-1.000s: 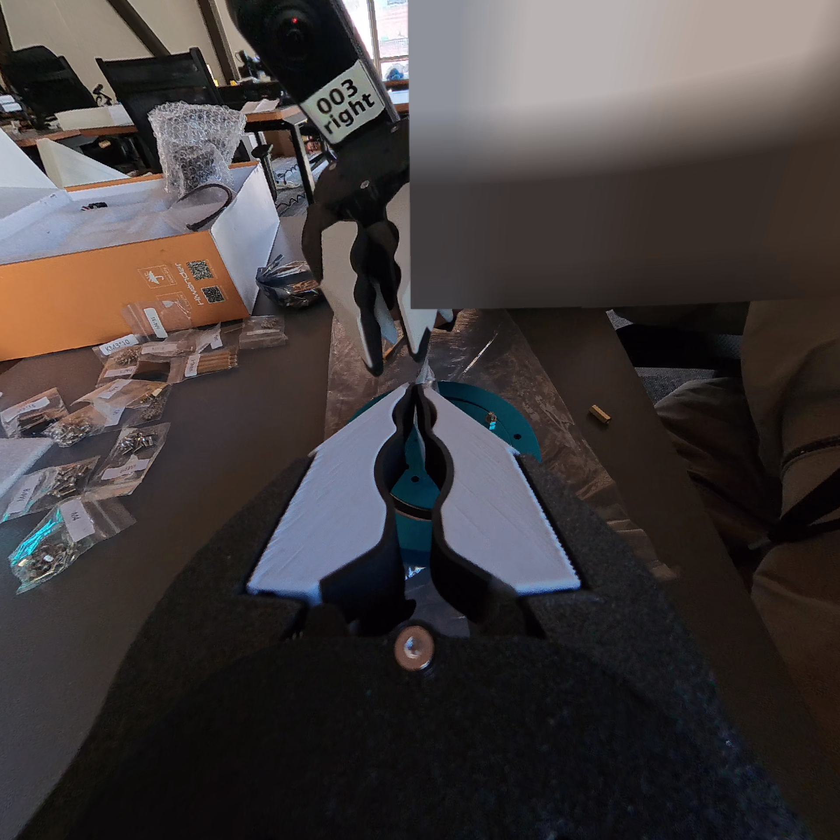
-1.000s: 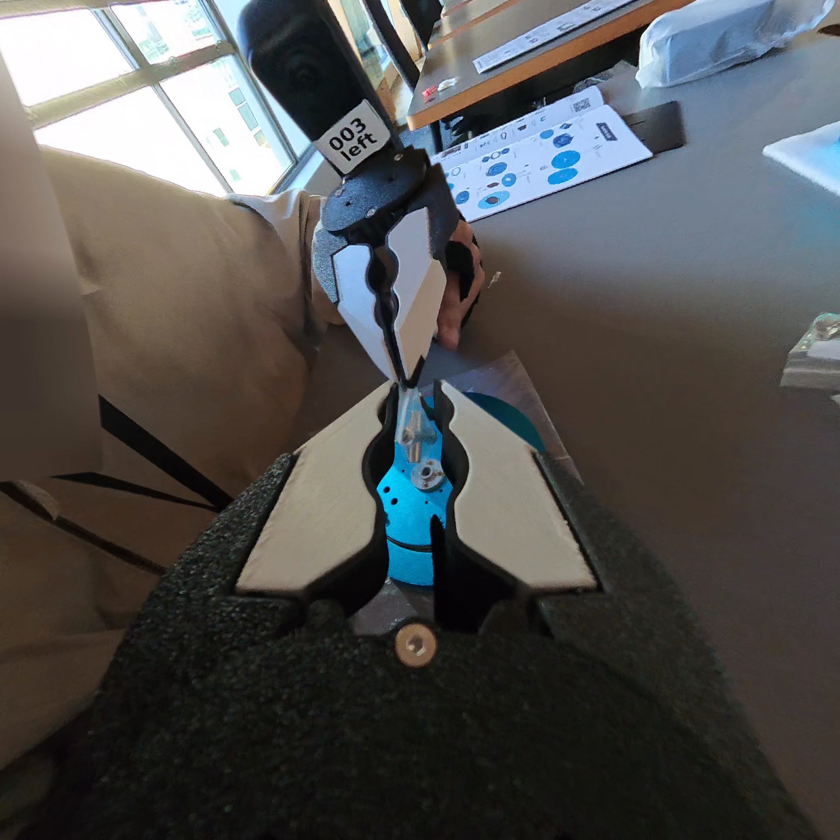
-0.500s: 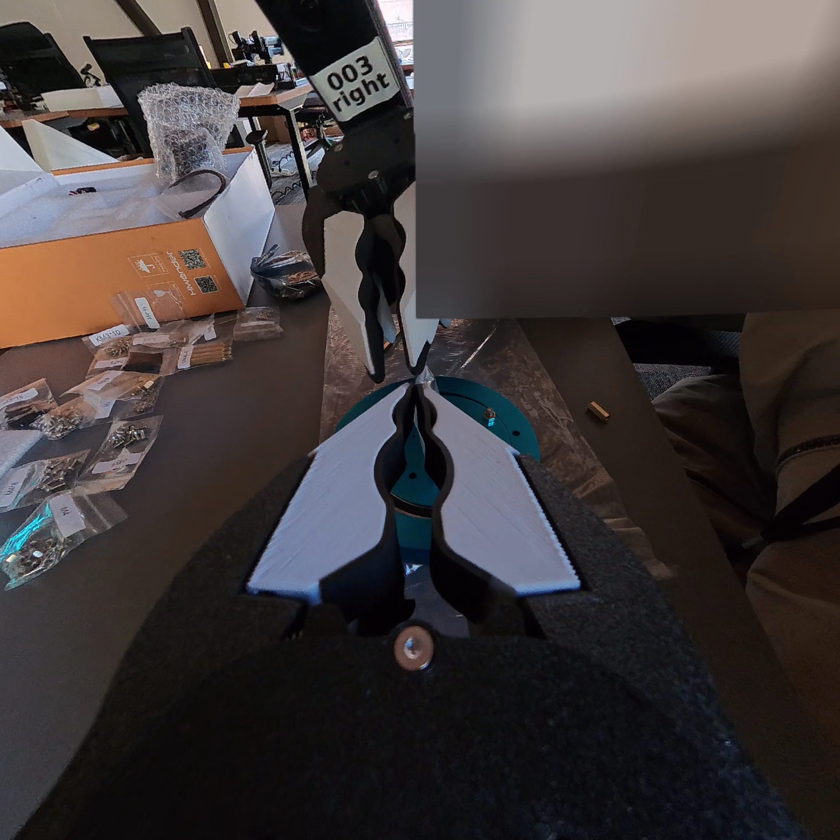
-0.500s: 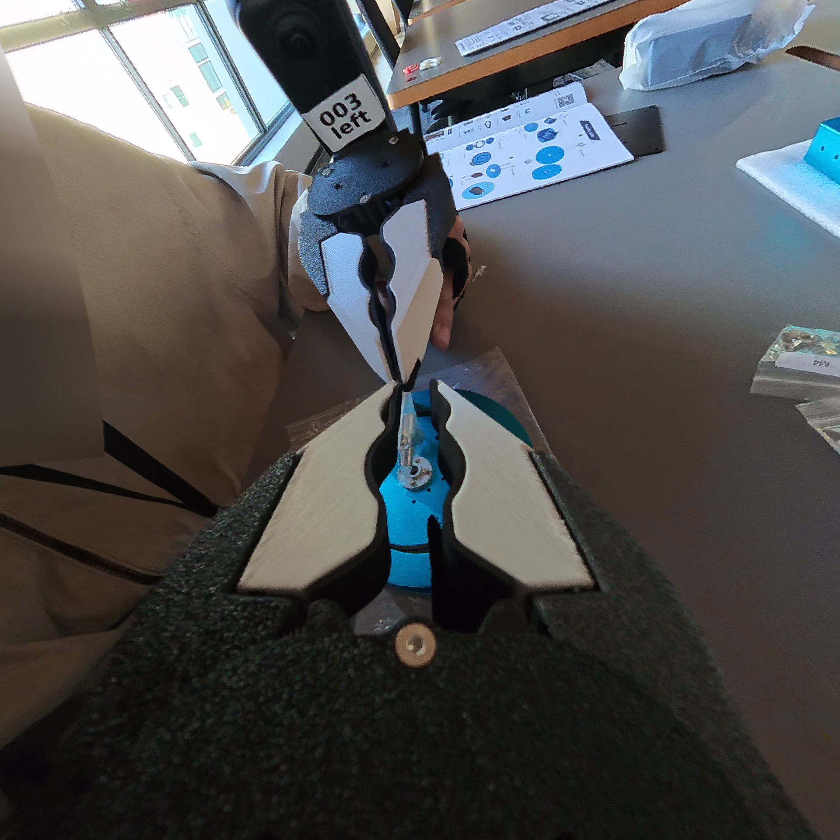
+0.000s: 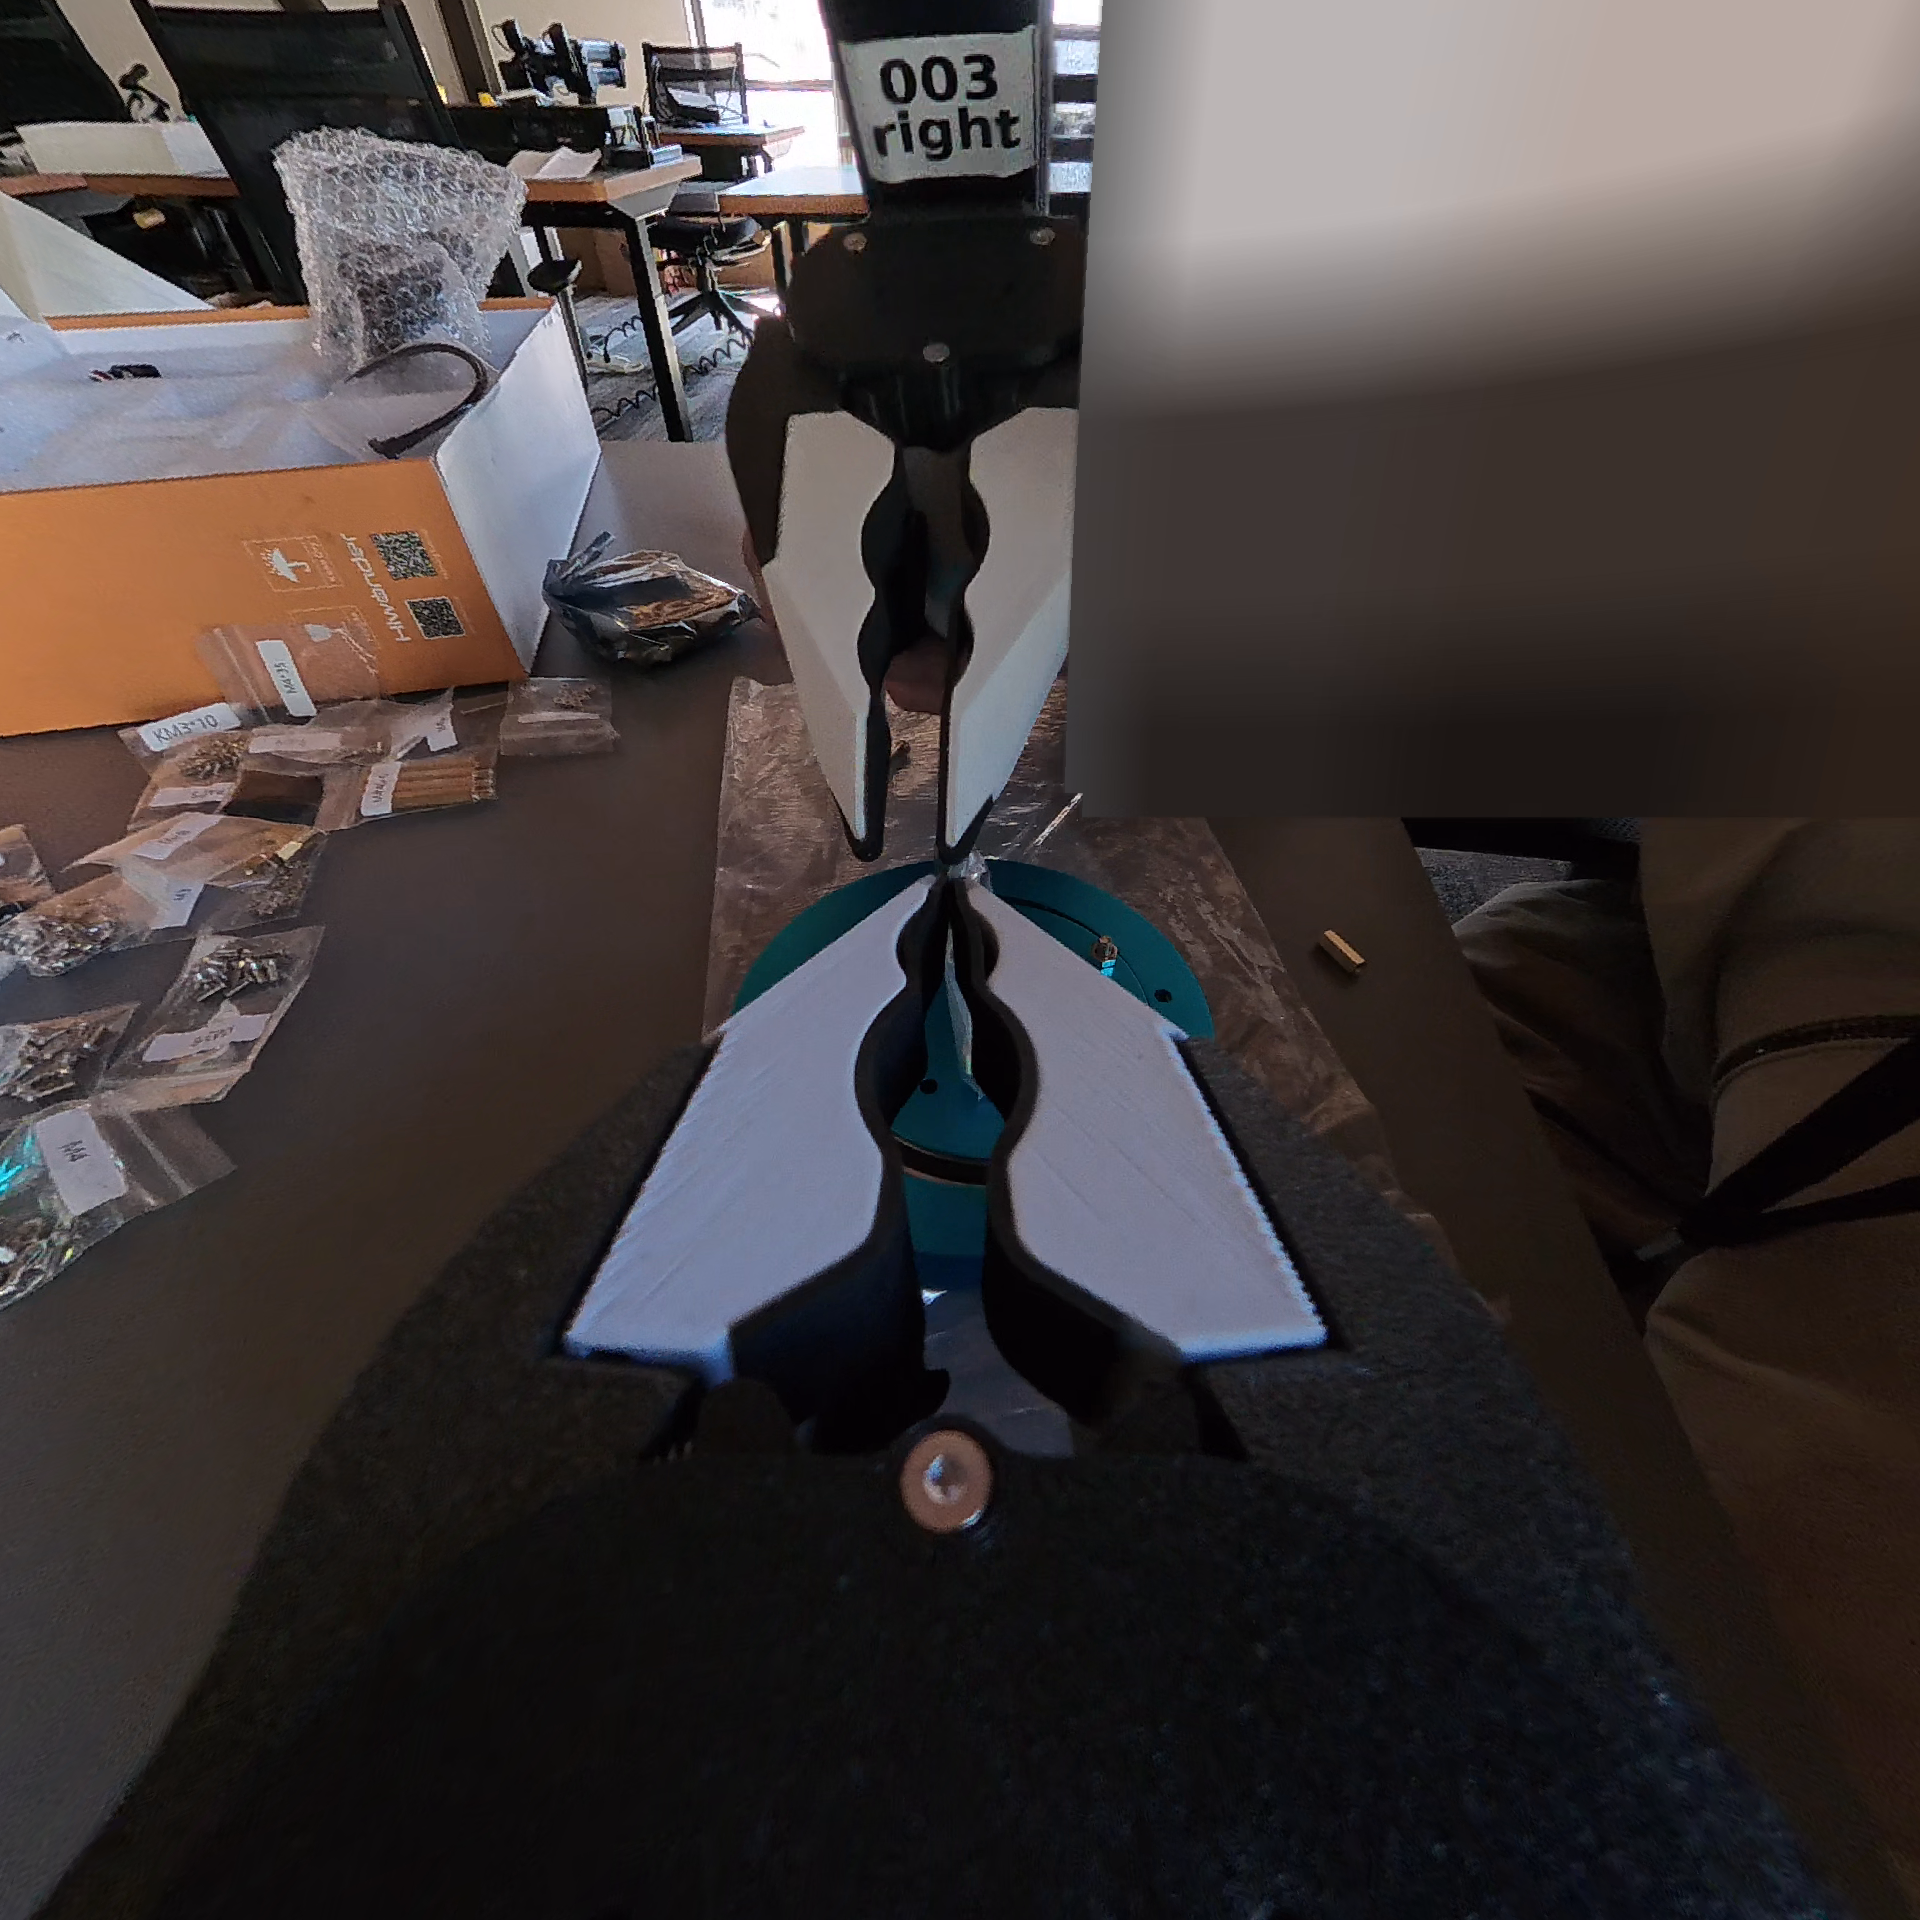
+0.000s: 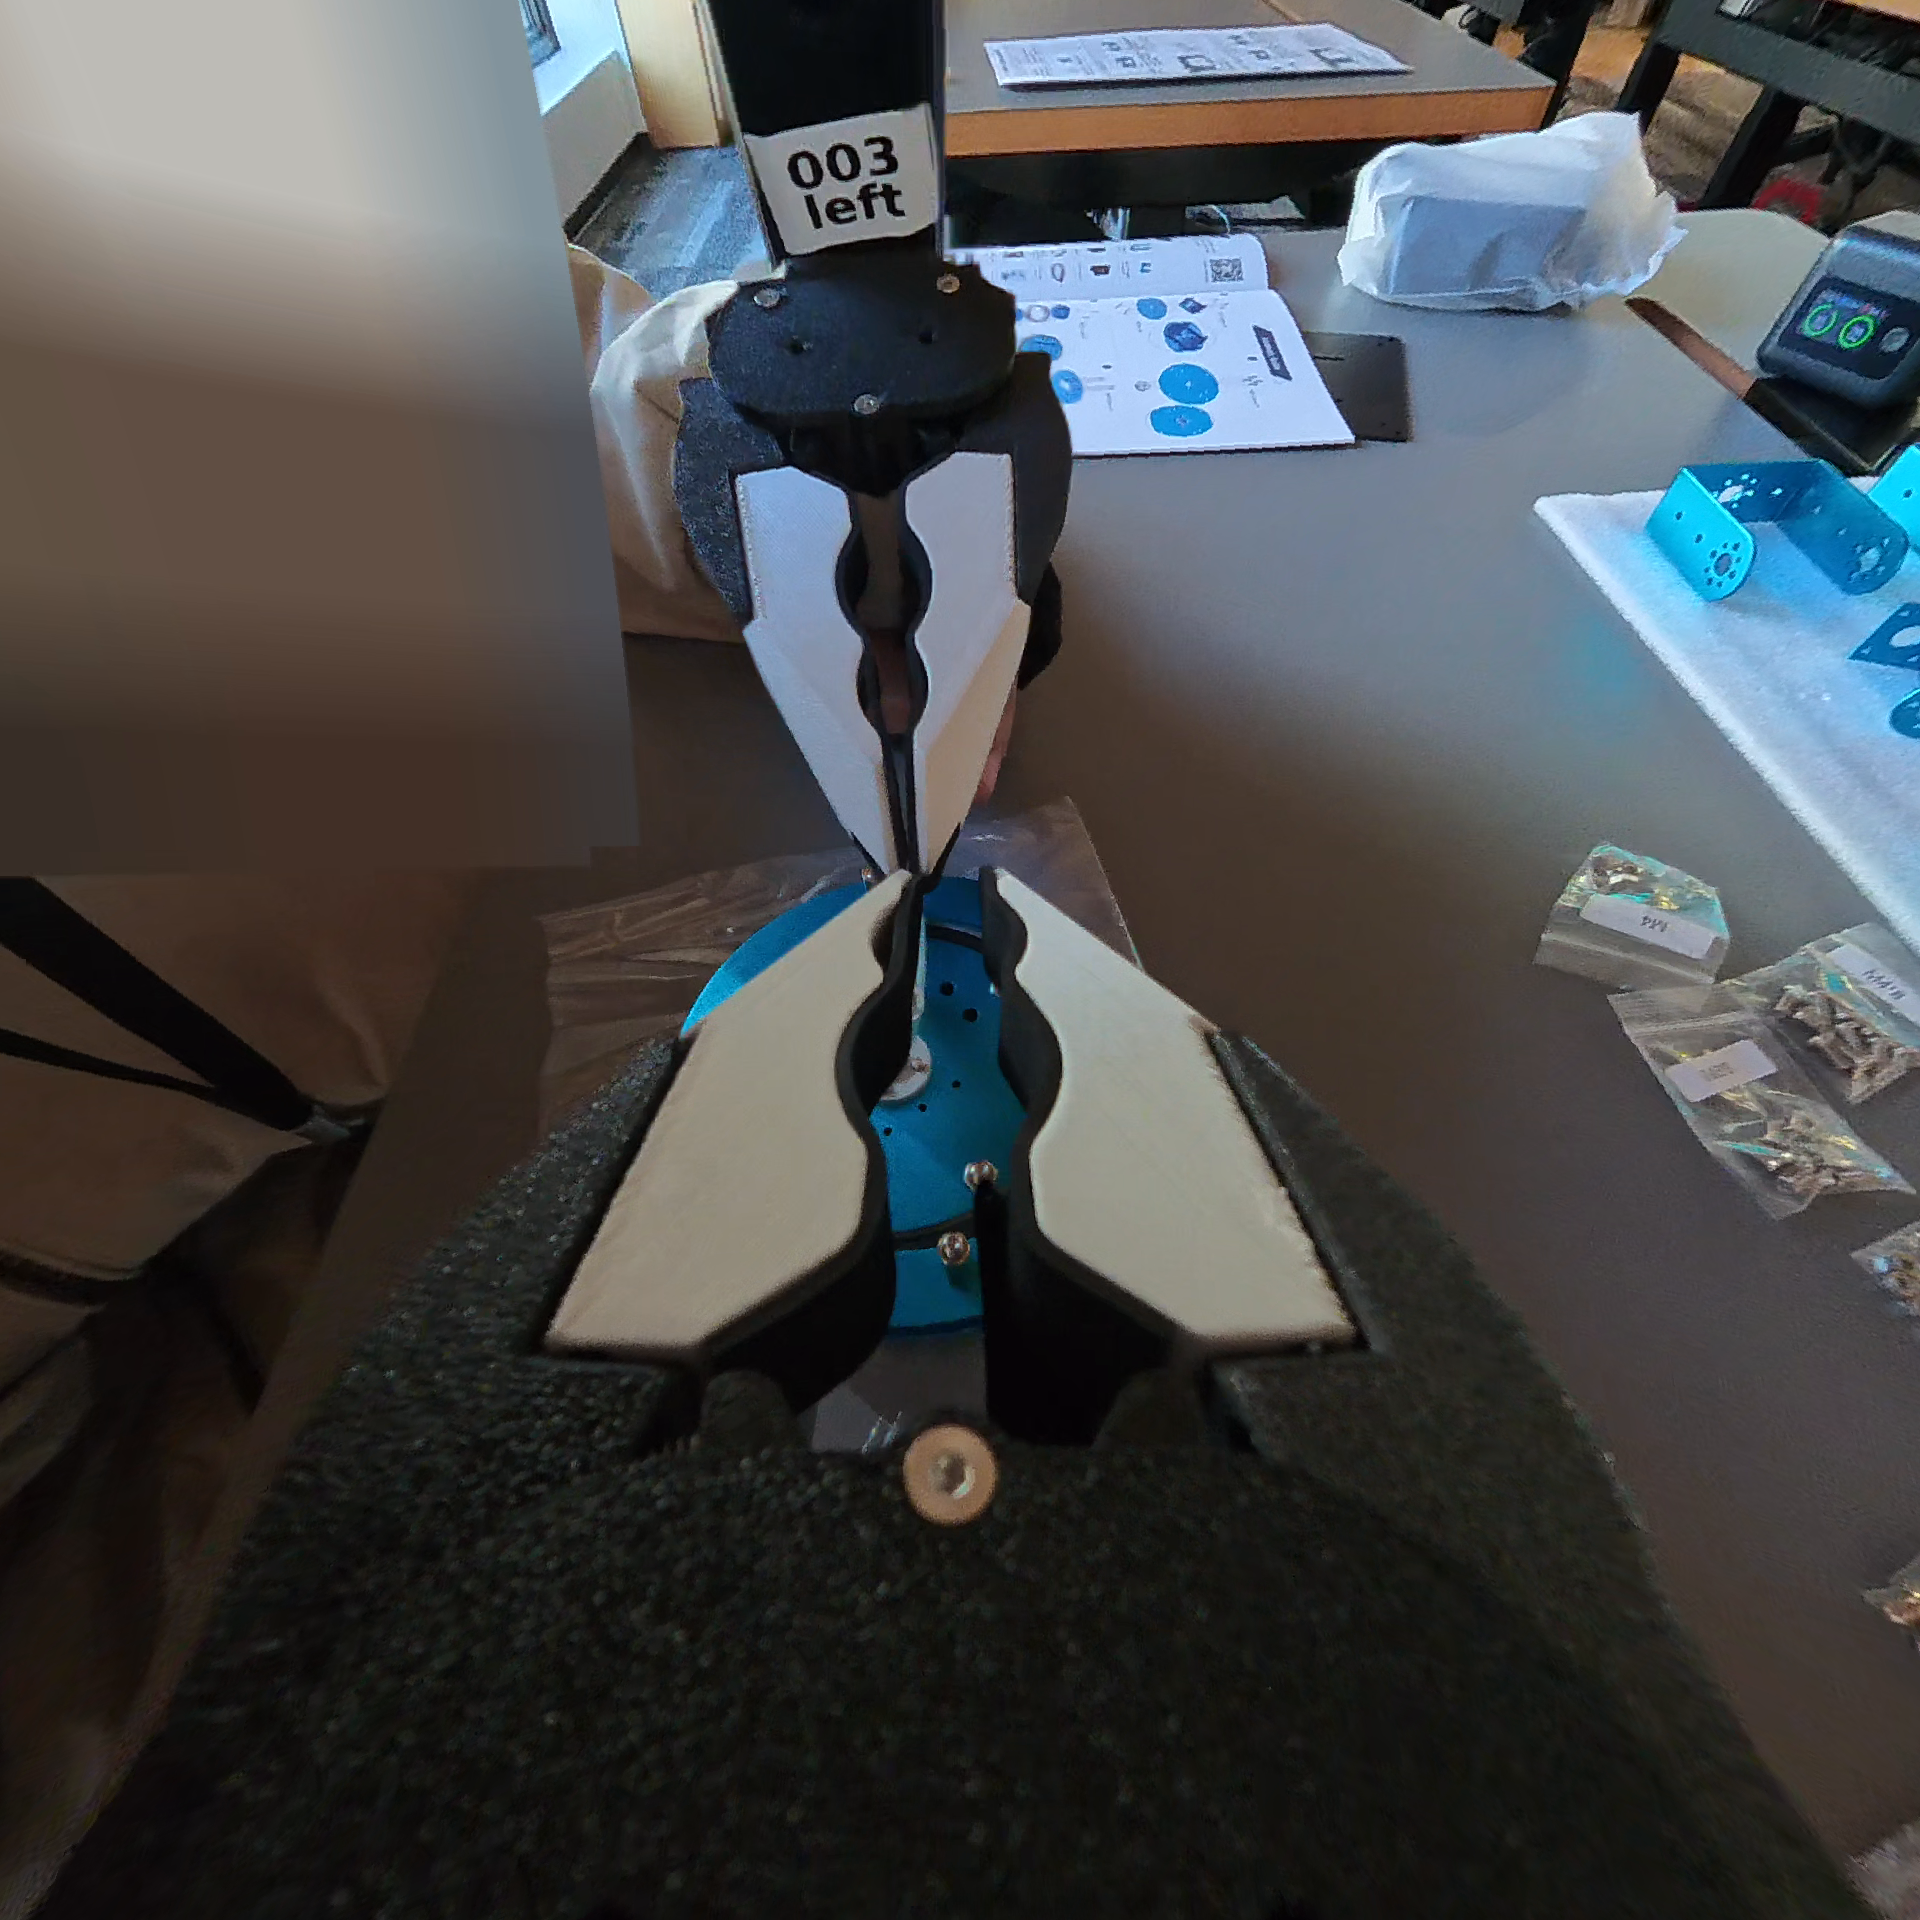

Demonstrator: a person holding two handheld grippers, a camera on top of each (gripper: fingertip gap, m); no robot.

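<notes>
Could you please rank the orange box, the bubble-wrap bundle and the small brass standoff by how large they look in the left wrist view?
1. orange box
2. bubble-wrap bundle, standing in the box
3. brass standoff, tiny though nearer the camera

The left gripper covers most of the blue disc beneath its fingers. What its closed tips pinch is too thin to identify. Beyond the right gripper, a hand is mostly hidden. Left of the left gripper, the small bags run past the frame edge, their contents too small to tell.
</notes>
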